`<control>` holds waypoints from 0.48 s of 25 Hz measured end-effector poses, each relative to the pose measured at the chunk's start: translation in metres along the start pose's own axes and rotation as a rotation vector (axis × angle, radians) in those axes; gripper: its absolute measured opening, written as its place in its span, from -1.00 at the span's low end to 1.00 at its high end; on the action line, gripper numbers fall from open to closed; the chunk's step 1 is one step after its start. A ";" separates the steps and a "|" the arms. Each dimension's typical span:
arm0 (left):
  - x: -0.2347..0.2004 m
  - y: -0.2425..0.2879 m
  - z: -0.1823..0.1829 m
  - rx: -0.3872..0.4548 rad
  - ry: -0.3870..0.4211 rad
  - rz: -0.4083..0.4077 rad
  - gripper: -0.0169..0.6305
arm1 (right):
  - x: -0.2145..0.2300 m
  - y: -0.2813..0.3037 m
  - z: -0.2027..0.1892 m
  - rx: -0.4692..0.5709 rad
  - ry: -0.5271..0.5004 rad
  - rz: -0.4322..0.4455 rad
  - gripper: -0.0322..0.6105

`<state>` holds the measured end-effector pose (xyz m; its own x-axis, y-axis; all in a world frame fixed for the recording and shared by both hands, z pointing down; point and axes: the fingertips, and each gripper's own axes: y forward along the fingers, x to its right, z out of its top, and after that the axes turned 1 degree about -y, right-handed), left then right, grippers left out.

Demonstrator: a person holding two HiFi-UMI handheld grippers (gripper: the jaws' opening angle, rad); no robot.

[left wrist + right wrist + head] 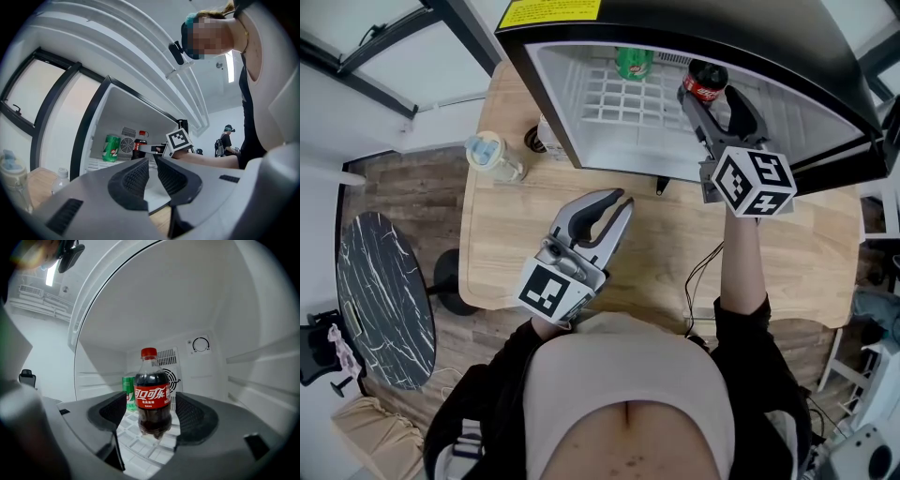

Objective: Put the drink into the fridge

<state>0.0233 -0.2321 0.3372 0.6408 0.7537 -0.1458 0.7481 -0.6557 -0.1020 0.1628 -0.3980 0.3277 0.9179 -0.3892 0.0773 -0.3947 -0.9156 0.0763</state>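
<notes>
Right gripper view: cola bottle [151,392] stands upright, cap up, on the fridge [211,310] shelf between the right gripper's [151,409] spread jaws, seemingly untouched. There is open shelf to its right. The left gripper [614,208] is pressed together, empty.

The right arm [741,272], bare below a black sleeve, reached straight forward, and its grey two-jaw right gripper [719,98] [151,405] was held level, its marker cube [755,181] nearest the body. Its 2 jaws stood apart, 1 on each side of an upright red-capped dark cola bottle [152,394], with a gap at either pad. The grey left gripper [617,200] [152,172] was kept close before the torso, pointing forward and slightly right, its jaws drawn to a narrow slit with nothing between them.
</notes>
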 end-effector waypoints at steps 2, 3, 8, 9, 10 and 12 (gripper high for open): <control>0.002 0.001 0.000 0.002 0.002 -0.004 -0.75 | -0.001 -0.004 0.002 0.007 0.008 0.002 0.12; 0.003 0.001 0.001 0.002 0.002 -0.005 -0.75 | -0.002 -0.006 0.002 0.011 0.014 0.004 0.11; 0.007 0.005 0.002 0.003 0.002 -0.013 -0.75 | -0.004 -0.020 0.004 0.038 0.036 -0.015 0.11; 0.009 0.005 0.001 -0.003 0.000 -0.017 -0.75 | -0.004 -0.022 0.004 0.041 0.038 -0.018 0.11; 0.010 0.006 0.001 -0.006 -0.002 -0.021 -0.75 | -0.005 -0.025 0.005 0.044 0.039 -0.018 0.11; 0.014 0.009 0.002 0.003 0.001 -0.029 -0.75 | -0.005 -0.030 0.005 0.048 0.039 -0.023 0.11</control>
<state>0.0383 -0.2275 0.3324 0.6187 0.7727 -0.1418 0.7661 -0.6334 -0.1089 0.1705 -0.3691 0.3206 0.9240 -0.3645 0.1153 -0.3702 -0.9284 0.0313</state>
